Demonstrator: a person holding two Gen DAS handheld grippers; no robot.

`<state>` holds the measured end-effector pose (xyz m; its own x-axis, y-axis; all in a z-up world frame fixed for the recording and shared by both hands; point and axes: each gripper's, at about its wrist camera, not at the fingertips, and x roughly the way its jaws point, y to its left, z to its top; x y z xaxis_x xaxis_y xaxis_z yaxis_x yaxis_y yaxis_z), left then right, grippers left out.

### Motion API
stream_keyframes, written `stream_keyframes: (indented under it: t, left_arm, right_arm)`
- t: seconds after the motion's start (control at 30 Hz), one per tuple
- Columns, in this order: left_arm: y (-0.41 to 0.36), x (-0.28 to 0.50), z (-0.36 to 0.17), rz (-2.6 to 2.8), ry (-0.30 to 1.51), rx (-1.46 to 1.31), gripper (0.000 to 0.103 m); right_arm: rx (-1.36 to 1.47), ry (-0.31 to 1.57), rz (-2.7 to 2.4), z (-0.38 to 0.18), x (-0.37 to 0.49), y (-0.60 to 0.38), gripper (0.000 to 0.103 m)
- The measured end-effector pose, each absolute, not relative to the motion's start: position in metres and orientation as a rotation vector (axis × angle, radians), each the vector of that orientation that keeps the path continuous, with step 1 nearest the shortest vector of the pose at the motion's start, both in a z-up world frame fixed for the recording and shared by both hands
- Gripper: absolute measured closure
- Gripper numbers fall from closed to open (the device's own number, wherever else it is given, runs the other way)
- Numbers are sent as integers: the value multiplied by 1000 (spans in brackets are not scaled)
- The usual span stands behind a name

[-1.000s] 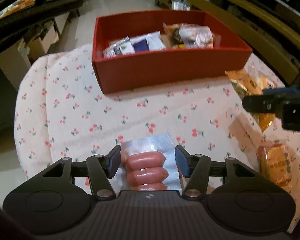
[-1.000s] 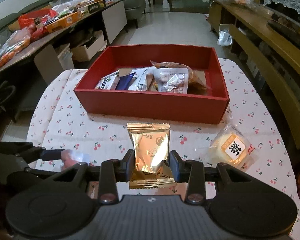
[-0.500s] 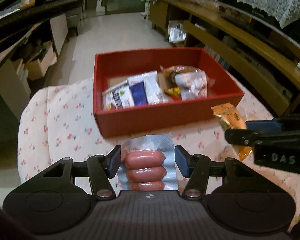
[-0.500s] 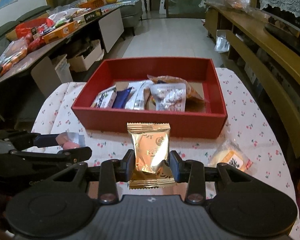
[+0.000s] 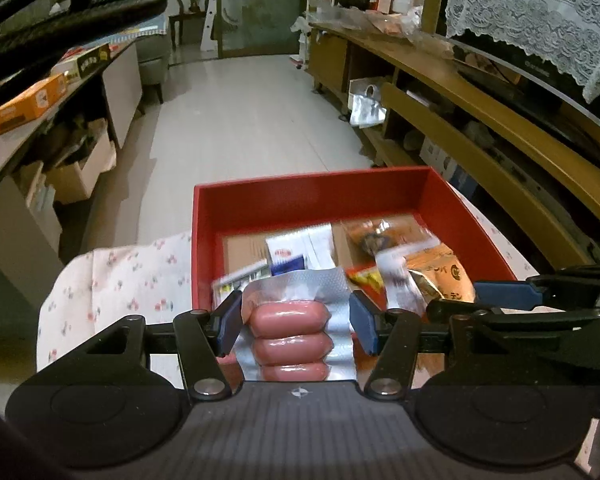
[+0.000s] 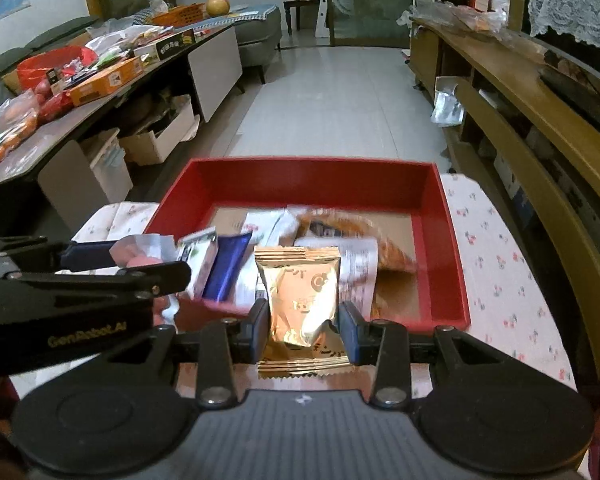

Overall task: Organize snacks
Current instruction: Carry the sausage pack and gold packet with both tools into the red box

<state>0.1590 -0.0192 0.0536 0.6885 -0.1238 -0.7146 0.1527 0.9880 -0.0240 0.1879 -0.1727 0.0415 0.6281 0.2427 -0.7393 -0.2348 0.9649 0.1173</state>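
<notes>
Both tools nearer red box (image 6: 446, 240); cherry-print tablecloth (image 6: 504, 264), tiled floor (image 6: 340, 92)

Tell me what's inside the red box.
The red box holds several packets: a blue packet, white ones and an orange bag on a cardboard floor. The held packs hide its near part.

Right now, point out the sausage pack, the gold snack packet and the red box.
sausage pack (image 5: 290, 322): left wrist view, top sausage.
gold snack packet (image 6: 302, 298): right wrist view, front face.
red box (image 6: 320, 182): right wrist view, far wall.
</notes>
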Motion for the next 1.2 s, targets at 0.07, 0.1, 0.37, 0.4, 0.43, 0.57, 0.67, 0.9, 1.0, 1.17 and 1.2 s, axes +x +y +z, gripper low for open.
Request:
stream_keyframes:
  t: [0.07, 0.1, 0.37, 0.4, 0.43, 0.57, 0.67, 0.9, 1.0, 1.17, 1.2]
  left_arm:
    - [-19, 167, 53, -150, 792, 36, 39]
    - [-18, 170, 53, -148, 792, 34, 39]
    - [-22, 187, 48, -139, 790, 46, 39]
    - [-22, 188, 48, -138, 790, 45, 39]
    - [-22, 189, 48, -135, 789, 46, 40]
    - [-21, 192, 49, -130, 787, 44, 40]
    - [-21, 194, 49, -126, 786, 45, 40]
    - [-22, 196, 49, -121, 781, 51, 40]
    - [-22, 198, 49, -118, 779, 47, 40]
    - [-23, 200, 48, -113, 777, 47, 40]
    - [-23, 200, 48, -113, 777, 47, 40]
  right_arm:
    - [10, 846, 271, 41, 198, -173, 58]
    - [12, 847, 269, 40, 203, -173, 58]
    - [10, 859, 258, 32, 223, -173, 58]
    - [10, 858, 257, 32, 224, -172, 58]
    - [9, 857, 257, 31, 225, -172, 58]
    - [10, 854, 258, 31, 227, -171, 58]
    - [13, 854, 259, 30, 229, -170, 58]
    - [17, 854, 255, 28, 231, -171, 58]
    - [17, 851, 255, 28, 232, -171, 58]
    - [19, 848, 254, 27, 235, -171, 58]
    - [19, 848, 253, 28, 235, -171, 58]
